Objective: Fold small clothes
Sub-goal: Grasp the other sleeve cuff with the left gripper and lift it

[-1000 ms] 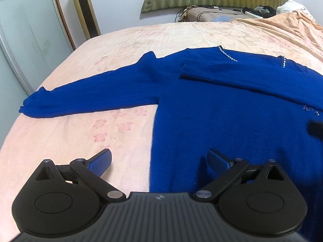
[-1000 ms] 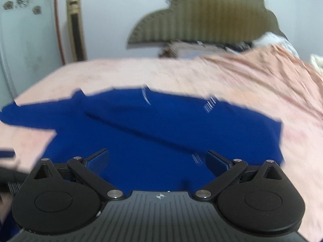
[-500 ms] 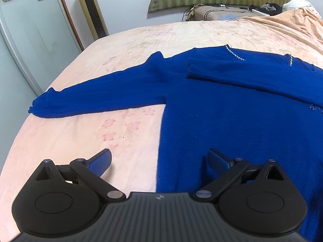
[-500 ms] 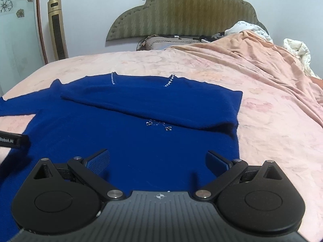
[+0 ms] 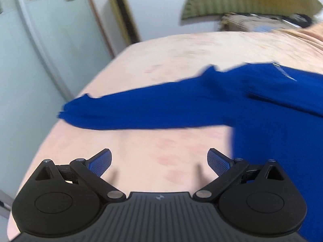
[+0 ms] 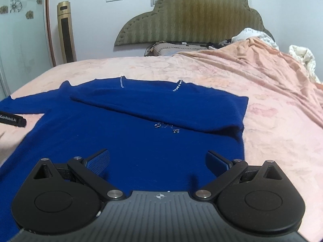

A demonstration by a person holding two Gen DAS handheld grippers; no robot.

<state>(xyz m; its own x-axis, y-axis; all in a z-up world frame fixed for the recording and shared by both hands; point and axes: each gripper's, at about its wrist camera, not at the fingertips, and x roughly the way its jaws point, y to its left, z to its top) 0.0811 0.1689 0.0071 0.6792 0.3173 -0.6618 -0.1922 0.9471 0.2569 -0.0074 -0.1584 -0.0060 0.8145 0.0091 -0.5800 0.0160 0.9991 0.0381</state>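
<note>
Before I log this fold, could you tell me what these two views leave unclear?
- Left wrist view: motion blur smears the sweater, so its neckline trim is unreadable.
- Right wrist view: the outstretched sleeve runs off the left edge; its cuff is unseen.
- Right wrist view: the right gripper hides the sweater's hem.

Matt blue knit sweater (image 6: 125,141) with glinting rhinestone trim (image 6: 177,85), soft peach floral cloth bedspread (image 6: 272,104), ribbed olive upholstered headboard (image 6: 191,20), matt black plastic right gripper (image 6: 157,161) with textured blue pads (image 6: 99,161), glossy wardrobe door (image 5: 50,30)
</note>
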